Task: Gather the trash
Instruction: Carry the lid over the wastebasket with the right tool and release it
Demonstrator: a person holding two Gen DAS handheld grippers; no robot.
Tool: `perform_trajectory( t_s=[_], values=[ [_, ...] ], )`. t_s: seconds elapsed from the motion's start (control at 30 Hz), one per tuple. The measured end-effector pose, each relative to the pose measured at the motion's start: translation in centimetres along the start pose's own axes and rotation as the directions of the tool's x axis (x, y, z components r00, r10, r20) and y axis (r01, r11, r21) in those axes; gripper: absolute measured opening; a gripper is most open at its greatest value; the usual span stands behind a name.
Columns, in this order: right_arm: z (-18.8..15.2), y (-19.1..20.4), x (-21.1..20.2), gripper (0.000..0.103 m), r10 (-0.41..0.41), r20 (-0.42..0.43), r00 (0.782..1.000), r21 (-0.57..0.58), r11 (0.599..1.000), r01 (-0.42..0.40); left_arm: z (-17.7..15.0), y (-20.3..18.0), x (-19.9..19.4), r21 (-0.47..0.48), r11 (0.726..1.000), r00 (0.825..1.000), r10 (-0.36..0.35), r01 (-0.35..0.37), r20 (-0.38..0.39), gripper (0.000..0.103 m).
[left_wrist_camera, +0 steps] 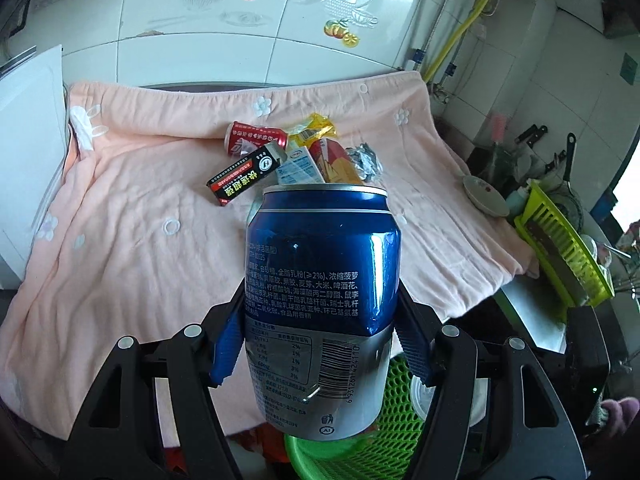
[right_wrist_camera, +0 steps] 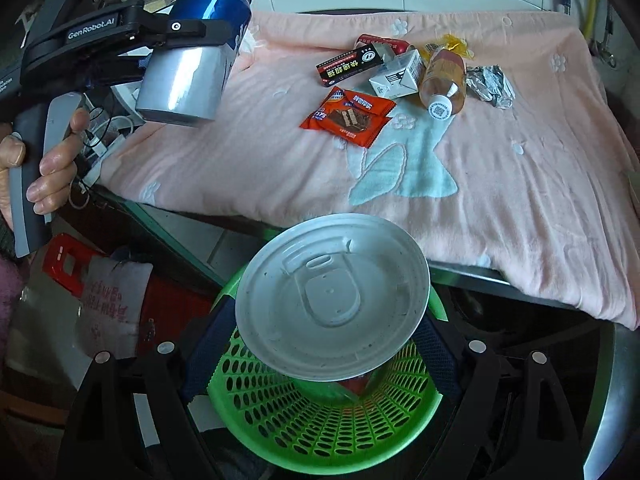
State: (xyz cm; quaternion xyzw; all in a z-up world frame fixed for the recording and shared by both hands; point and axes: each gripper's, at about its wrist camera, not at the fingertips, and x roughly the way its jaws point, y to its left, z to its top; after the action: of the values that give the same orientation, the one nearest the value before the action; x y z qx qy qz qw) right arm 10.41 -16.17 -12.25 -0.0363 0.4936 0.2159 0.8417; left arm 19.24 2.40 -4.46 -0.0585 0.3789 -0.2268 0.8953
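Note:
My left gripper [left_wrist_camera: 320,320] is shut on a blue and silver drink can [left_wrist_camera: 324,280], its blue pads [left_wrist_camera: 226,352] pressing both sides. The right wrist view shows that left gripper [right_wrist_camera: 188,32] and the can [right_wrist_camera: 192,68] lifted beyond the towel's left edge. My right gripper [right_wrist_camera: 324,332] is shut on a cup with a white lid [right_wrist_camera: 332,300], held just above the green mesh basket [right_wrist_camera: 320,432]. More trash lies on the pink towel [right_wrist_camera: 500,200]: a red can [left_wrist_camera: 256,138], a black box [right_wrist_camera: 350,66], a white carton [right_wrist_camera: 396,74], a bottle [right_wrist_camera: 442,80], crumpled foil [right_wrist_camera: 490,82] and an orange biscuit wrapper [right_wrist_camera: 348,116].
The basket [left_wrist_camera: 340,456] stands on the floor below the table's front edge. A yellow-green dish rack [left_wrist_camera: 560,256], a plate [left_wrist_camera: 484,196] and knives sit to the right. A white board [left_wrist_camera: 28,140] leans at the left. A red stool [right_wrist_camera: 68,264] is on the floor.

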Motion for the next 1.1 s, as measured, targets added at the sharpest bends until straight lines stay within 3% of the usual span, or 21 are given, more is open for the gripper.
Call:
perform_trajectory(
  t_s=[0.53,0.8,1.1],
  values=[
    [-6.3,1.4,-1.2,0.083,-0.025,-0.023,0.999,-0.062,0.998,0.024,-7.7,-5.0,-5.8,-0.043,0.999,1.000,-0.022,0.023,0.022,0.066],
    [-6.9,1.5,-0.9,0.089,-0.034,-0.022,0.999,-0.063,0.997,0.032,-9.2,-5.6,-6.8,-0.058,0.998,0.999,-0.027,0.028,0.025,0.066],
    [-7.6,1.2,-2.4,0.090,-0.054,-0.002,0.999,-0.054,0.997,0.053,-10.5,-7.0,-6.4,-0.041,0.998,0.999,-0.040,0.040,0.000,0.066]
  ],
)
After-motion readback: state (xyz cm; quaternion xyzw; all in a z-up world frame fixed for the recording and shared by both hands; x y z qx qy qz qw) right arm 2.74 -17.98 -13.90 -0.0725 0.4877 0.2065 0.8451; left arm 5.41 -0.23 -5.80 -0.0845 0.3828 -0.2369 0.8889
